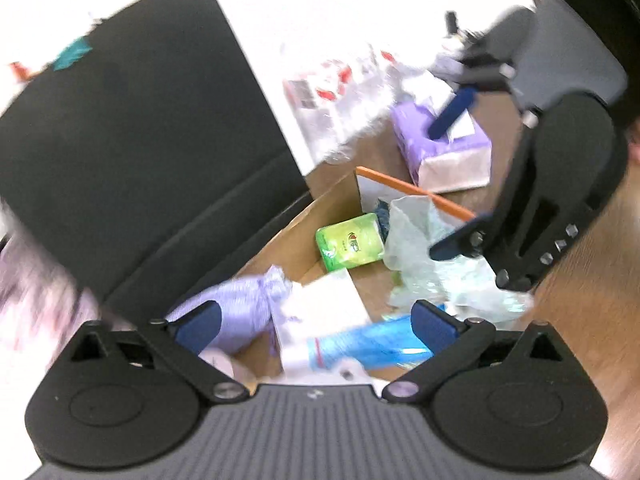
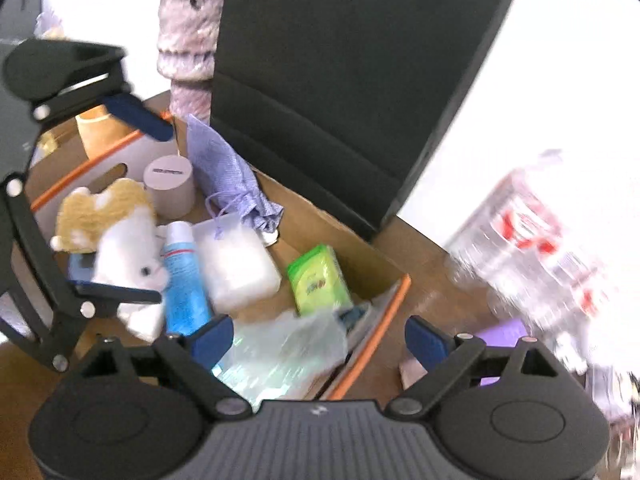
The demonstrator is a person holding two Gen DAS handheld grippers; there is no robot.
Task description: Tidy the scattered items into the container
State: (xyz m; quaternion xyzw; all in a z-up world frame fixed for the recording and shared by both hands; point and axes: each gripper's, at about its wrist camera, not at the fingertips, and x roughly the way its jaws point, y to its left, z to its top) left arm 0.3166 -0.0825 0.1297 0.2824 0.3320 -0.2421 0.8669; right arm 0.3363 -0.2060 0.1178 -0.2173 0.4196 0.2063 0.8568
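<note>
Sitting outside the box, the purple tissue pack (image 1: 444, 148) is lying on the wooden table (image 1: 580, 280), just beside the box's far end wall. It is looking like the loose item left to collect.

- Handling, as a judgement: it is reading as light and soft, wrapped in thin film that is likely slippery. It is probably going to give under pressure rather than break. You are best taking it across the narrow width at mid-body and closing far enough to dent it slightly, so it is not sliding out.
- The cardboard box (image 1: 300, 236) with the orange rim is already holding the green tissue packet (image 1: 348, 244), crumpled plastic bag (image 1: 424, 248), blue tube (image 1: 372, 344), white pouch (image 1: 320, 304), lavender drawstring bag (image 1: 244, 308), plush toy (image 2: 116, 232) and grey cylinder (image 2: 170, 188).
- Your left gripper (image 1: 316, 320) is hovering over the box with jaws spread wide, gripping nothing. In the right wrist view the plush is showing between its fingers, but they are not pressing on it.
- Your right gripper (image 2: 318, 338) is also standing wide open and empty, over the bag and the box's near corner. The purple pack is lying near its right finger.
- Beyond: a shrink-wrapped pack of bottles (image 1: 340, 92) and a black chair back (image 1: 120, 140). Both views are blurring.
</note>
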